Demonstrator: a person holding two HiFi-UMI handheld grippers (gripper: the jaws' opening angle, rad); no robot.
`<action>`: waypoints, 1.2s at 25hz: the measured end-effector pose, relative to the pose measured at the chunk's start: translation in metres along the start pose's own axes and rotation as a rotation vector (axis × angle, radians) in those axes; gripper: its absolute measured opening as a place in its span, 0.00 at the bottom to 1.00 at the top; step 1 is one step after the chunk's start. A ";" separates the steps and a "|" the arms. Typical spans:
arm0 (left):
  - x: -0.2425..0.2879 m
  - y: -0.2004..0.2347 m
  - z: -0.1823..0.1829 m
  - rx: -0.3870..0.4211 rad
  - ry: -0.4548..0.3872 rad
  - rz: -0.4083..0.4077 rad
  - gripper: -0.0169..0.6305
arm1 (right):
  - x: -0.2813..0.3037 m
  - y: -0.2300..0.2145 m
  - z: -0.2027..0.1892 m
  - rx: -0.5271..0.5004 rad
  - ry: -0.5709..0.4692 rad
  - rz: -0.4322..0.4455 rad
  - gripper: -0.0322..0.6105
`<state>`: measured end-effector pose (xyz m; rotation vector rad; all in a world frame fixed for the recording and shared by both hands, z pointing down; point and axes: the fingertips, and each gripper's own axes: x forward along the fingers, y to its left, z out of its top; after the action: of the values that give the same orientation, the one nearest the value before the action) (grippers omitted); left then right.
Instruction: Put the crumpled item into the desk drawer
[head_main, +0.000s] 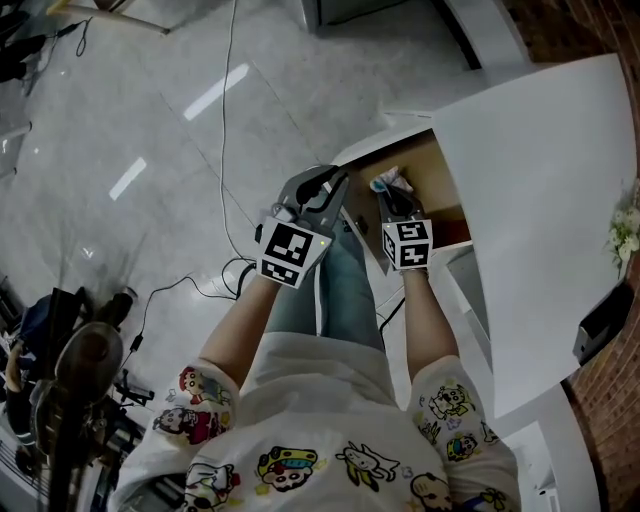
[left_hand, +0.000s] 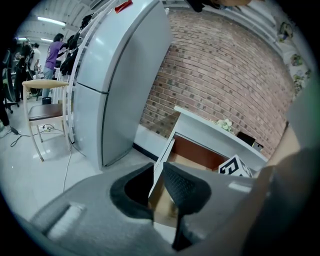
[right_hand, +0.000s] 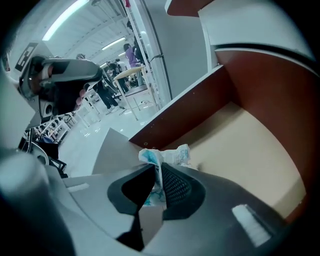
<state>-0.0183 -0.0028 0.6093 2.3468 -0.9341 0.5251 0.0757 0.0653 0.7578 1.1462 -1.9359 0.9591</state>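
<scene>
The right tongs (right_hand: 156, 167) are clamping a crumpled white-and-blue wrapper (right_hand: 172, 156), its bunched top sticking up past the pads. The wrapper is hanging over the open drawer (right_hand: 240, 150), above the pale bottom near the drawer's front corner and clear of the reddish-brown walls. In the head view the right tongs (head_main: 392, 195) are reaching into the drawer (head_main: 440, 190), which is standing pulled out from under the white counter (head_main: 540, 200), with the wrapper (head_main: 390, 180) at their tip.

The left tongs (left_hand: 158, 165) are standing just a narrow gap apart. The drawer's white front panel (left_hand: 166, 150) is showing in that gap; whether the pads are pressing on it cannot be told. In the head view the left tongs (head_main: 335, 182) are sitting right at that panel's outer end, above the person's knees.
</scene>
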 end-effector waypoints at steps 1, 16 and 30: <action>0.001 0.000 -0.002 -0.002 0.001 0.000 0.11 | 0.002 -0.001 -0.002 -0.001 0.005 -0.002 0.13; 0.018 0.002 -0.029 -0.009 0.045 -0.008 0.11 | 0.025 -0.014 -0.033 0.006 0.109 -0.033 0.14; 0.017 0.006 -0.036 -0.014 0.050 -0.010 0.11 | 0.033 -0.008 -0.052 0.074 0.181 0.003 0.26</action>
<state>-0.0165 0.0073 0.6477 2.3143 -0.9001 0.5690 0.0796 0.0930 0.8128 1.0587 -1.7719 1.1046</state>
